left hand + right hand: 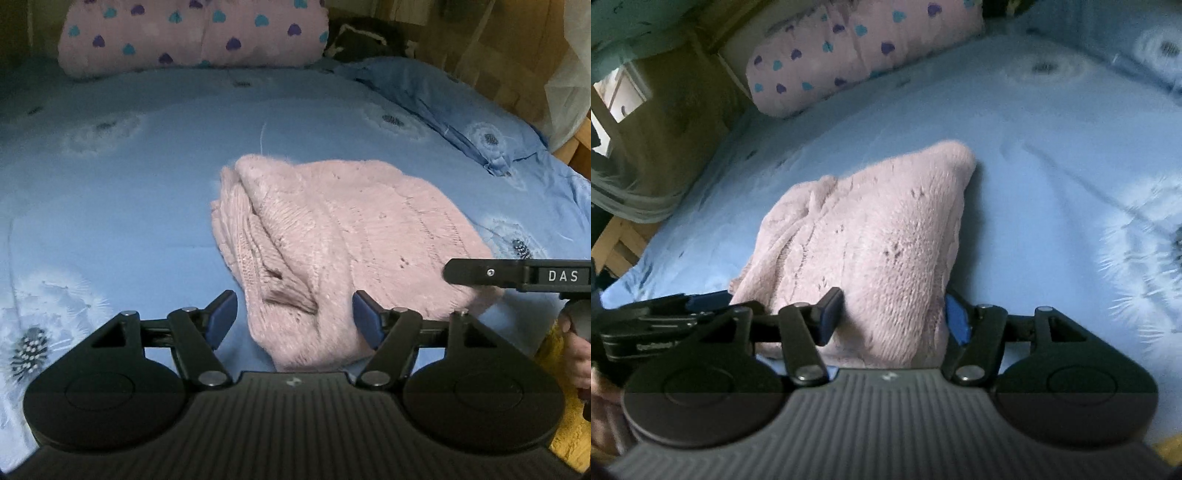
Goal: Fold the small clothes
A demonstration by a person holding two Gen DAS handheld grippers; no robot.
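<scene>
A pink knitted sweater point(332, 236) lies folded into a compact bundle on the blue bed sheet point(129, 177). My left gripper point(293, 319) is open, its blue-padded fingers straddling the sweater's near edge without closing on it. The right gripper's black body point(517, 275) enters that view from the right, over the sweater's right edge. In the right wrist view the sweater point(879, 240) fills the centre. My right gripper point(892, 317) is open, its fingers either side of the sweater's near corner.
A pink pillow with blue and purple hearts point(192, 33) lies at the head of the bed. A folded blue quilt point(461, 103) runs along the right side. A wooden bed frame and wall point(480, 44) stand beyond it. The left gripper point(646, 328) shows at the right wrist view's left edge.
</scene>
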